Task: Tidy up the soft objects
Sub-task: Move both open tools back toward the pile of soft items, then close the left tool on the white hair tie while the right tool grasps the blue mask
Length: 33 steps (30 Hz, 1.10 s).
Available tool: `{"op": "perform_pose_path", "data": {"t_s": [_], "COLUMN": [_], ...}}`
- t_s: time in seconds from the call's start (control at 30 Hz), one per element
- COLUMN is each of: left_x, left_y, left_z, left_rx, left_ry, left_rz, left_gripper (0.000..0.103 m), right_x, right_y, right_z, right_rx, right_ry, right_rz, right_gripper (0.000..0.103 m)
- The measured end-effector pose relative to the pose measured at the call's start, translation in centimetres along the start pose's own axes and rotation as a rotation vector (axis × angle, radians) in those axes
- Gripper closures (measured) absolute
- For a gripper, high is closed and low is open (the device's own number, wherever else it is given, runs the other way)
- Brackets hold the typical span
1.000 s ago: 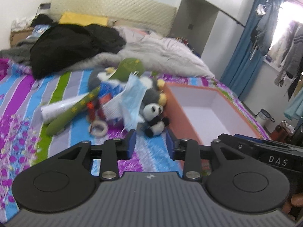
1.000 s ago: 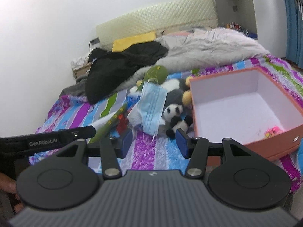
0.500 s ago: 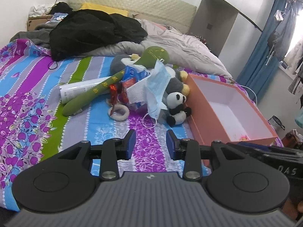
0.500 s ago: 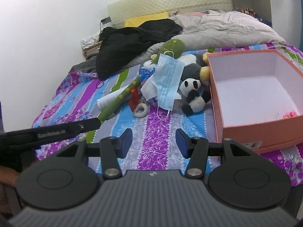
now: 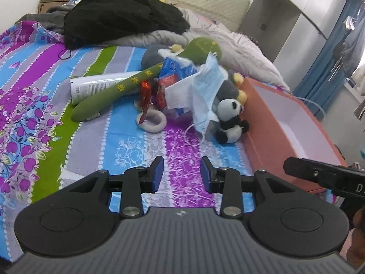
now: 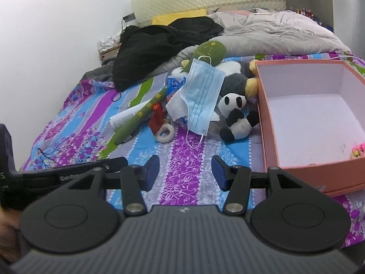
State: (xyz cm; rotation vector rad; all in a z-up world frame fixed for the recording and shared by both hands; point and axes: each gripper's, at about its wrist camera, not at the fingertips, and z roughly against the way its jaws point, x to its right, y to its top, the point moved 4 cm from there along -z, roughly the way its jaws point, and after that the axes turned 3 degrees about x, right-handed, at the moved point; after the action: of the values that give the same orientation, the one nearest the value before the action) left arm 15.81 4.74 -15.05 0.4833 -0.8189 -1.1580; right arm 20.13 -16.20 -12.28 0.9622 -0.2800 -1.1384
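Observation:
A pile lies on the striped bedspread: a small panda plush, a blue face mask, a long green plush, a grey plush, a white ring, tissue and wrappers. An open orange box stands right of the pile. My left gripper is open and empty, short of the pile. My right gripper is open and empty, also short of it.
A black garment and a grey duvet lie at the head of the bed. A white tube lies under the green plush. A small pink item sits in the box. A wardrobe and blue curtain stand to the right.
Both grippers have risen and tilted down, bringing more bedspread into view before the pile. Both stay open and empty. Nothing in the pile has moved.

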Motion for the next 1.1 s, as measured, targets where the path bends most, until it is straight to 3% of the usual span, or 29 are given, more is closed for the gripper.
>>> {"op": "perform_pose_path", "data": {"t_s": [0.4, 0.67, 0.97, 1.1], "left_x": [-3.9, -5.3, -5.5, -4.8], "left_y": [0.8, 1.7, 2.5, 2.7], "left_z": [-9.4, -13.5, -16.6, -17.0], "left_rx": [-0.018, -0.017, -0.022, -0.008], "left_ry": [0.072, 0.079, 0.044, 0.01], "left_rz": [0.016, 0.041, 0.042, 0.002], "left_gripper": [0.062, 0.062, 0.062, 0.062], "right_x": [-0.1, 0.6, 1.0, 1.0], "right_y": [2.3, 2.9, 3.5, 3.7], "right_z": [-8.3, -13.0, -17.6, -18.9], "right_rx": [0.0, -0.024, -0.031, -0.032], "right_ry": [0.017, 0.009, -0.018, -0.019], "right_rz": [0.029, -0.004, 0.018, 0.029], "right_gripper": [0.05, 0.05, 0.053, 0.06]}}
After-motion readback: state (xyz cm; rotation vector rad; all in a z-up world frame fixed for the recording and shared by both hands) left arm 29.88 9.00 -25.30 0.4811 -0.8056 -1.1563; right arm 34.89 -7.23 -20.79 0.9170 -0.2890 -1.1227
